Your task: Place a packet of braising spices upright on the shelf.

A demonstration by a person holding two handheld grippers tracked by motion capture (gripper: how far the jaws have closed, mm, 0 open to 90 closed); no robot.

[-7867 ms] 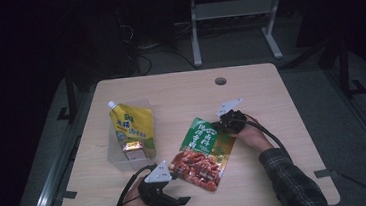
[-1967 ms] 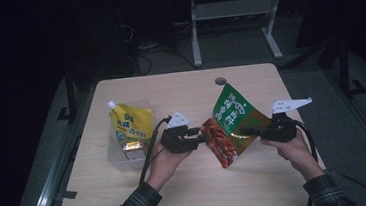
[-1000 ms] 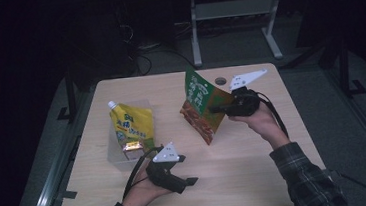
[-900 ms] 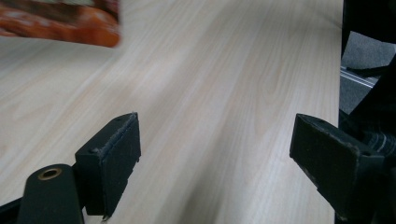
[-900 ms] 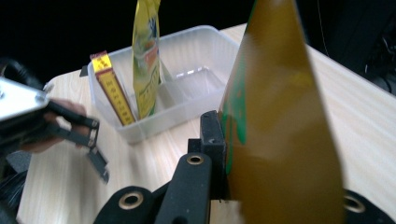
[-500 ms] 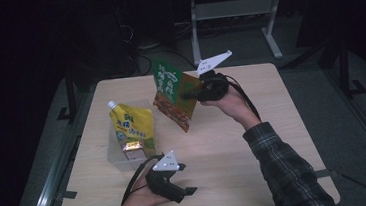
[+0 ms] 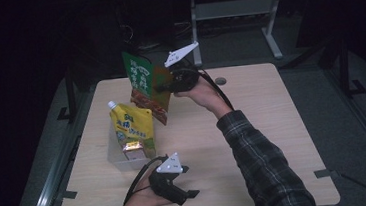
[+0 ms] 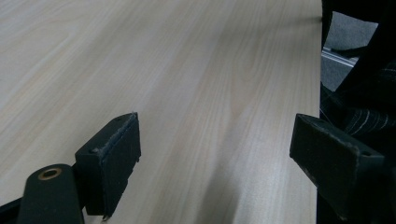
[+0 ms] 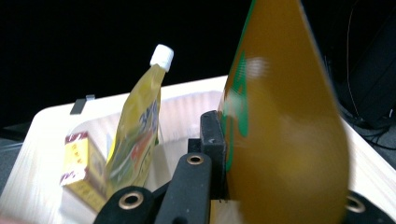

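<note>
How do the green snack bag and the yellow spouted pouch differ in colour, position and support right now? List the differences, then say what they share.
The green snack bag is green and orange-red; the yellow spouted pouch is yellow with a white cap. The bag hangs in the air above the table; the pouch stands in the clear bin. The bag is clamped by the right tool; nothing grips the pouch. Both are soft printed food packets.

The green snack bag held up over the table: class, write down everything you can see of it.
The green snack bag is a glossy flat pouch, green with pale print at its top and red-brown food pictured lower down; its back looks plain golden-brown in the right gripper view. It hangs upright in the air above the table's far left part, just beyond the clear bin. The right claw is shut on its edge; nothing else touches it.
</note>
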